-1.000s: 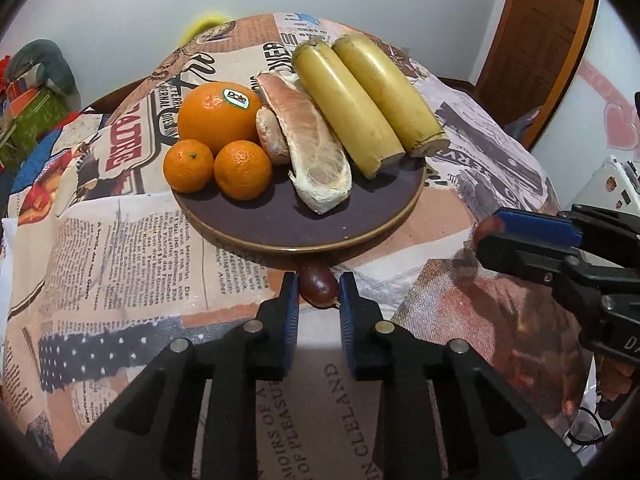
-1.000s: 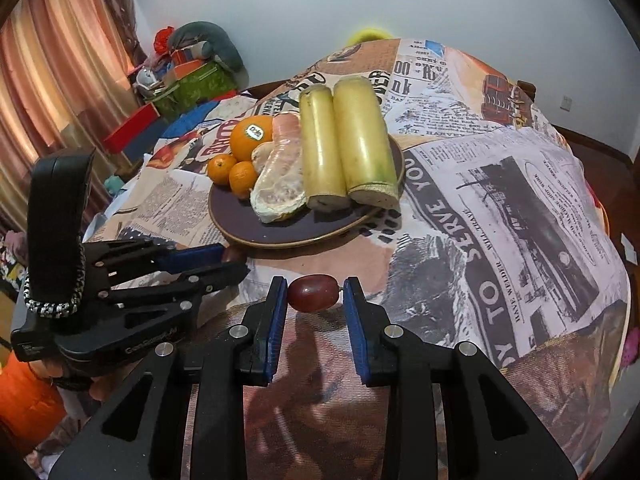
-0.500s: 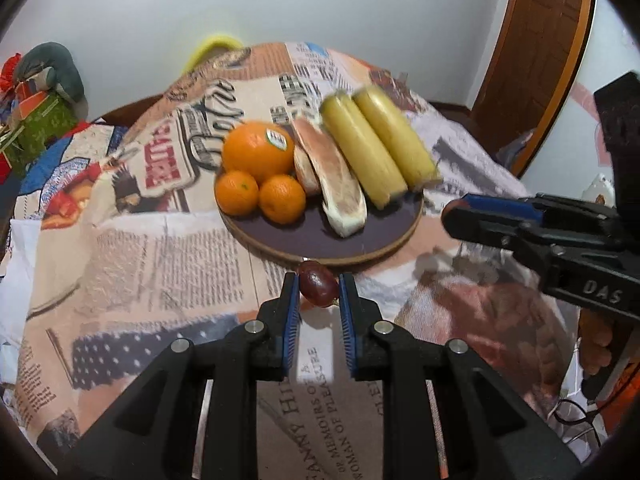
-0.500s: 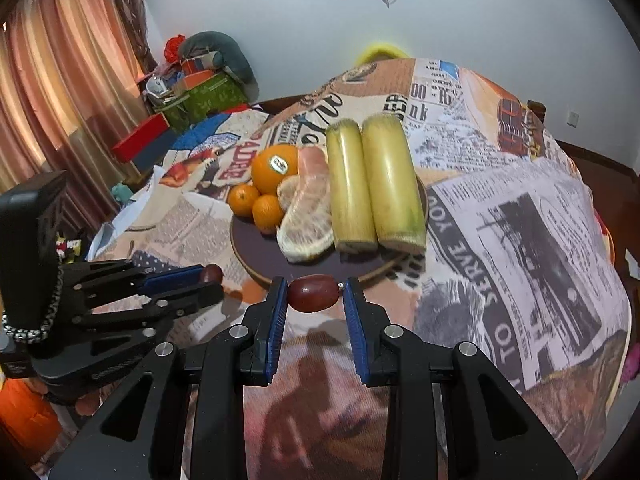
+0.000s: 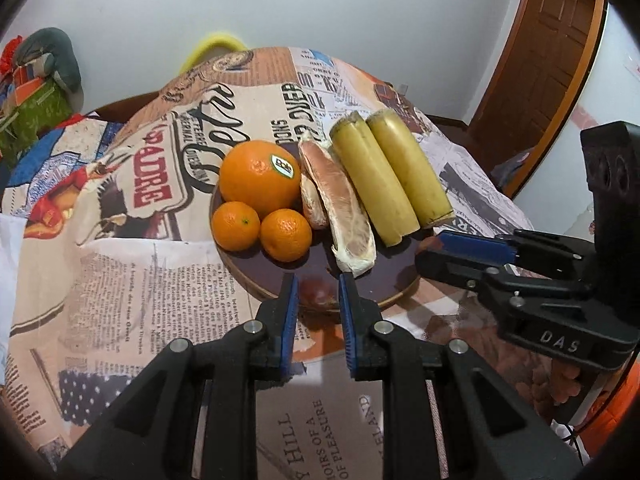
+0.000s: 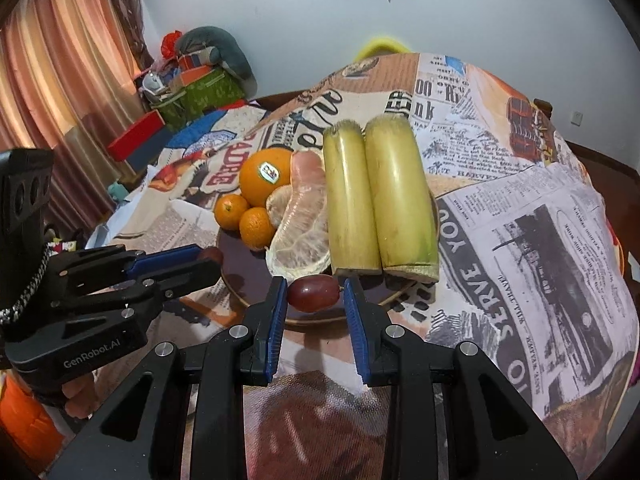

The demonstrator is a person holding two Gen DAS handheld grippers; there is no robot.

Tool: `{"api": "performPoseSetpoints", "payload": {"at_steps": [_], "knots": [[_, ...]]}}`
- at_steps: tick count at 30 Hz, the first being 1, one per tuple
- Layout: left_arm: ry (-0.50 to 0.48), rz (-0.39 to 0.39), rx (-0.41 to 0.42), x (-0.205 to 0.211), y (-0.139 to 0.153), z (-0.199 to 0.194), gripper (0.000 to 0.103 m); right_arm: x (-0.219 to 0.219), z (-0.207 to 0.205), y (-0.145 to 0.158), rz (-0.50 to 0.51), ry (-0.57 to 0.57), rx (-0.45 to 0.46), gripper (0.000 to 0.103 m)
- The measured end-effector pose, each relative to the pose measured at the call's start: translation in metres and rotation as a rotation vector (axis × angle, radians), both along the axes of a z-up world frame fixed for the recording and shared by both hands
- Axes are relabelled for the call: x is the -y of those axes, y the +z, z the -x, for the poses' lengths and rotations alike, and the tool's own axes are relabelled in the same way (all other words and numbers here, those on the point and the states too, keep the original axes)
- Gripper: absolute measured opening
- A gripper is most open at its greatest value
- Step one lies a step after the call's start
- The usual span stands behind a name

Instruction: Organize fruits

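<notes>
Table: round, newsprint-pattern cloth (image 5: 120,280), white wall behind; door (image 5: 540,60) at 2 o'clock in left view, curtain (image 6: 52,92) at 10 o'clock in right view.
Plate (image 5: 384,284): dark, centre of table. Holds big orange (image 5: 256,178), two small oranges (image 5: 236,226) (image 5: 286,234), pomelo wedges (image 5: 344,216), two sugarcane pieces (image 5: 372,180) (image 5: 408,168).
Left gripper (image 5: 316,300): narrow gap, jaws pinching a red grape (image 5: 318,294); grape blurred here, sits over plate's near rim at 6 o'clock.
Right gripper (image 6: 314,300): jaws partly closed on second grape (image 6: 313,293), pads touching both ends; grape over plate's near rim, just in front of cane ends.
Left view only: right gripper seen side-on at 3 o'clock, its grape mostly hidden behind the blue pad.
Right view only: left gripper at 9 o'clock with its grape showing at the fingertip, beside plate's left rim; cut cane ends; clutter by curtain.
Grapes vs plate: both above rim; contact with plate can't tell.
</notes>
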State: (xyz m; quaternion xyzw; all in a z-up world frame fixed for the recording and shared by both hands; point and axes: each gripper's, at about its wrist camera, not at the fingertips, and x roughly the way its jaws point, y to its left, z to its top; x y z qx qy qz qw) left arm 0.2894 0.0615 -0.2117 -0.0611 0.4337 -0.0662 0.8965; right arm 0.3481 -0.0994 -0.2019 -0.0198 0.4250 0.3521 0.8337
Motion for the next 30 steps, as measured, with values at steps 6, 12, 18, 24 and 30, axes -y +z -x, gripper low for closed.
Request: {"api": "performPoseSetpoints", "payload": {"at_steps": [6,12,18,24,30], "knots": [[0.002,0.000,0.004,0.000,0.001,0.003,0.025,-0.001,-0.003,-0.006,0.022,-0.020,-0.012,0.030],[0.031,-0.018,0.061,-0.004,0.026,0.020,0.025,0.009,0.005,0.014,0.011,-0.042,0.026,0.032],[0.066,-0.043,0.202,-0.001,0.081,0.054,0.025,0.026,0.028,0.062,-0.038,-0.071,0.131,0.032],[0.085,-0.077,0.392,0.012,0.149,0.103,0.029,0.045,0.065,0.120,-0.102,-0.102,0.274,0.032],[0.105,-0.083,0.563,0.021,0.204,0.157,0.048,0.064,0.123,0.179,-0.197,-0.142,0.448,0.032]]}}
